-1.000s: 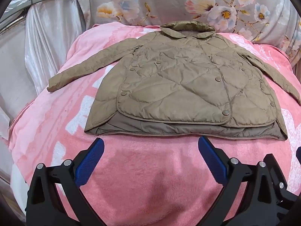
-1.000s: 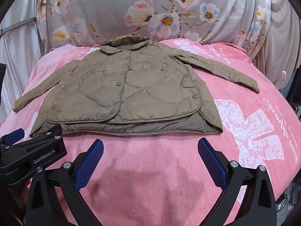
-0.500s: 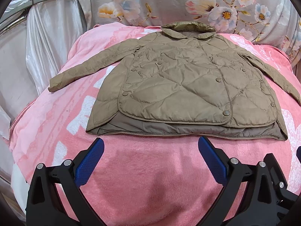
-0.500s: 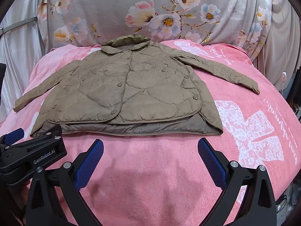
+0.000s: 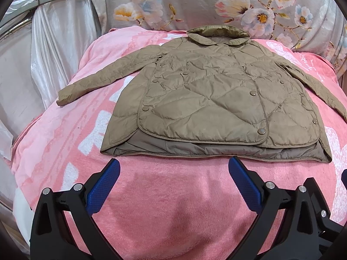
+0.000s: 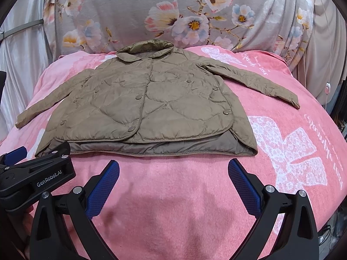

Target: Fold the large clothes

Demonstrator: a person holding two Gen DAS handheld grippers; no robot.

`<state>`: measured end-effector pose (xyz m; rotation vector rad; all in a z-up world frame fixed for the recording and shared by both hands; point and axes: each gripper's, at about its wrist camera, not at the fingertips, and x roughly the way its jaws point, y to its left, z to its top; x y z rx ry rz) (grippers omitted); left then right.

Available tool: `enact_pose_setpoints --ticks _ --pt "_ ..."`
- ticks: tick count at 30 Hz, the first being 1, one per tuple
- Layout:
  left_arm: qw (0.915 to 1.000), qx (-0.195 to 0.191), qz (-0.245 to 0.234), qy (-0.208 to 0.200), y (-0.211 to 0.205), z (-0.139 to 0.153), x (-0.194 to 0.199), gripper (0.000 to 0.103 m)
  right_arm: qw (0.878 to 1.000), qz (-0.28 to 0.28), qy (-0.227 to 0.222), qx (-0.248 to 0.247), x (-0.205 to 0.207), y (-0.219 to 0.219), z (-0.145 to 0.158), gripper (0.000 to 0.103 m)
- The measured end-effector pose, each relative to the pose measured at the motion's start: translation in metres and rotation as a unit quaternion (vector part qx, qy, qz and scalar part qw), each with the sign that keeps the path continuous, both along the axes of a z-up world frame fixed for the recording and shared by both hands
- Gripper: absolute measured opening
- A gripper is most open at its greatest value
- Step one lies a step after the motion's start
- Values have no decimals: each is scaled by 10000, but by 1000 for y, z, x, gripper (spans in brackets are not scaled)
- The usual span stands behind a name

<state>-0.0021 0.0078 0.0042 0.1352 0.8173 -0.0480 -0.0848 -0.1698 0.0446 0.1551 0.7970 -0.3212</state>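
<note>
A tan quilted jacket (image 5: 212,99) lies flat and buttoned on a pink blanket (image 5: 164,208), collar far, hem near, both sleeves spread out to the sides. It also shows in the right wrist view (image 6: 147,108). My left gripper (image 5: 173,169) is open and empty, just in front of the hem. My right gripper (image 6: 173,169) is open and empty, also just short of the hem. The left gripper's body (image 6: 32,179) shows at the left of the right wrist view.
The pink blanket (image 6: 292,151) has white flower prints. A grey floral cloth (image 6: 173,15) hangs behind the jacket. A silvery curtain (image 5: 43,49) hangs at the left. The blanket drops off at the left and right sides.
Both views have crept slightly toward the jacket's hem. The jacket has not moved and both grippers stay open.
</note>
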Motion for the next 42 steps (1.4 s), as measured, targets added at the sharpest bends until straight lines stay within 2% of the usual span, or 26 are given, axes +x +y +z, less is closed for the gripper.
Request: enact_pose_setpoints --ticks 42 --pt "10000 -5 28 17 5 -1 0 97 10000 0 -2 -3 0 3 -2 98"
